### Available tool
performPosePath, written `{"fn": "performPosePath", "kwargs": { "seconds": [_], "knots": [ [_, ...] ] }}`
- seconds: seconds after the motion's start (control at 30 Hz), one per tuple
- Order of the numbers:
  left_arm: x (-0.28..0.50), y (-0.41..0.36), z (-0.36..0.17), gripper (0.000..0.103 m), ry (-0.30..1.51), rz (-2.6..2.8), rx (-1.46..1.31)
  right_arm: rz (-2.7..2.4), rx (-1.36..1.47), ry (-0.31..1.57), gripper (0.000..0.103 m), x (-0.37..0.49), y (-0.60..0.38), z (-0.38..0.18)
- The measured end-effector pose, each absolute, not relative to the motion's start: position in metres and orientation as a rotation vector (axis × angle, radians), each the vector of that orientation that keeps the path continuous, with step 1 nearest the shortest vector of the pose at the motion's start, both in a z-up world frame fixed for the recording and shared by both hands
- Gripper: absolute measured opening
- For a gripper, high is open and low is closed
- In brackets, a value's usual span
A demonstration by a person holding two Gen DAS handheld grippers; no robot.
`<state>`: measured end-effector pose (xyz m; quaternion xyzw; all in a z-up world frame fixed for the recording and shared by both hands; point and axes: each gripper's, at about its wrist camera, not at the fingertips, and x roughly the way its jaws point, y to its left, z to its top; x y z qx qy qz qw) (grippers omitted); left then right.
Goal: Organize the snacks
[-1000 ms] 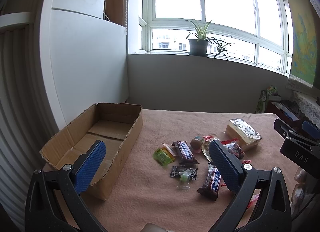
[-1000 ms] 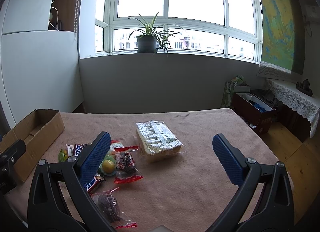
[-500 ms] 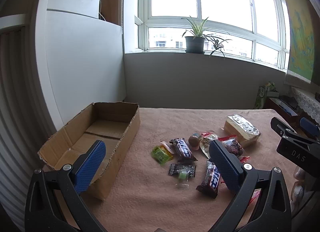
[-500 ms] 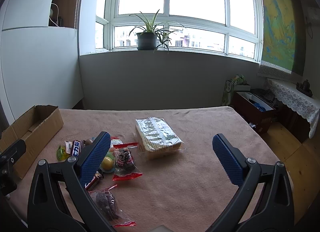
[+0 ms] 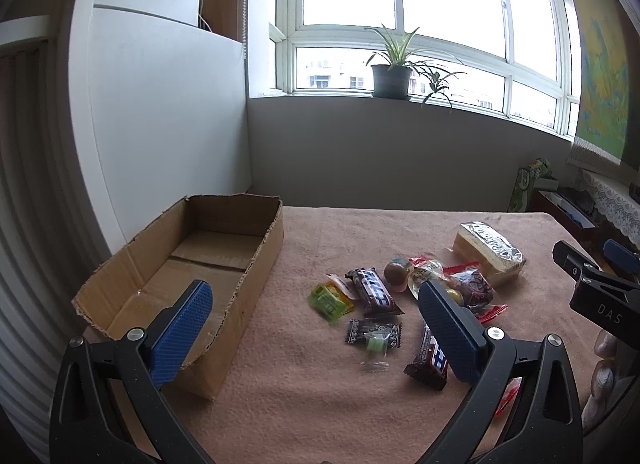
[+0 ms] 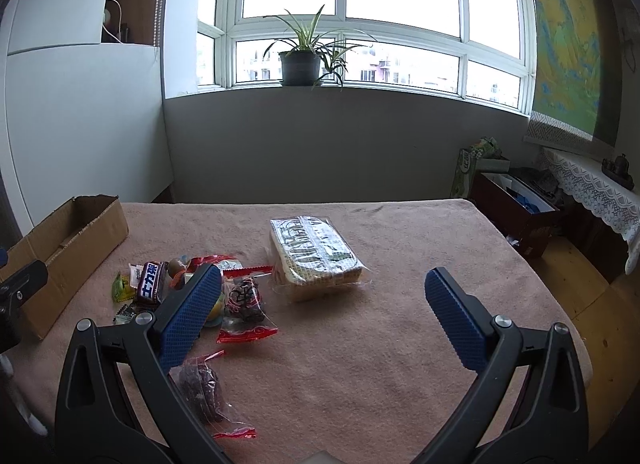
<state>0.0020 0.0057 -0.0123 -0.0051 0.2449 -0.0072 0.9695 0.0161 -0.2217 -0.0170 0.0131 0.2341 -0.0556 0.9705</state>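
Snacks (image 5: 400, 304) all sat loose on the table (image 6: 380, 364), clustered mid-surface toward the left edge; none in the cardboard box (image 5: 192, 264) yet, which stood empty at the table's left edge. So by my read the task was at zero: nothing sorted, everything left to move. I had the left gripper (image 5: 312, 332) spread wide, holding nothing, hovering over the near edge between box and pile. Right gripper (image 6: 324, 316) was equally wide open and empty, looking at the big foil-wrapped cake pack (image 6: 314, 256) mid-table, apart from the small stuff. Chocolate bars (image 5: 374, 292), green candy (image 5: 330, 300), red-trimmed clear packets (image 6: 244, 304) were bunched and partly overlapping, so picking singles would likely need care. One dark packet (image 6: 202, 388) lay alone nearer the front edge.
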Motion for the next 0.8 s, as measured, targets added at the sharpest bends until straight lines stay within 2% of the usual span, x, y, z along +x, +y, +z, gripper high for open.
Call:
{"fn": "performPosePath", "kwargs": {
  "seconds": [0.2,0.3,0.37,0.43,0.6,0.8],
  "knots": [
    [0.007,0.005,-0.022,0.096,0.544,-0.067,-0.011,-0.003,0.041,0.552,0.103,0.011,-0.217,-0.04],
    [0.013,0.002,-0.031,0.09,0.594,-0.098,-0.013,0.036,0.023,0.573,0.103,0.007,-0.208,-0.05],
    [0.017,-0.001,-0.037,0.08,0.627,-0.121,-0.01,0.079,0.028,0.597,0.103,0.006,-0.203,-0.055],
    [0.019,-0.006,-0.044,0.077,0.657,-0.146,-0.001,0.121,0.042,0.624,0.103,0.006,-0.199,-0.061],
    [0.025,-0.022,-0.056,0.067,0.72,-0.212,0.027,0.193,0.051,0.697,0.084,0.01,-0.187,-0.075],
    [0.034,-0.033,-0.065,0.052,0.794,-0.277,0.012,0.232,0.066,0.742,0.075,0.013,-0.184,-0.084]
  ]
}}
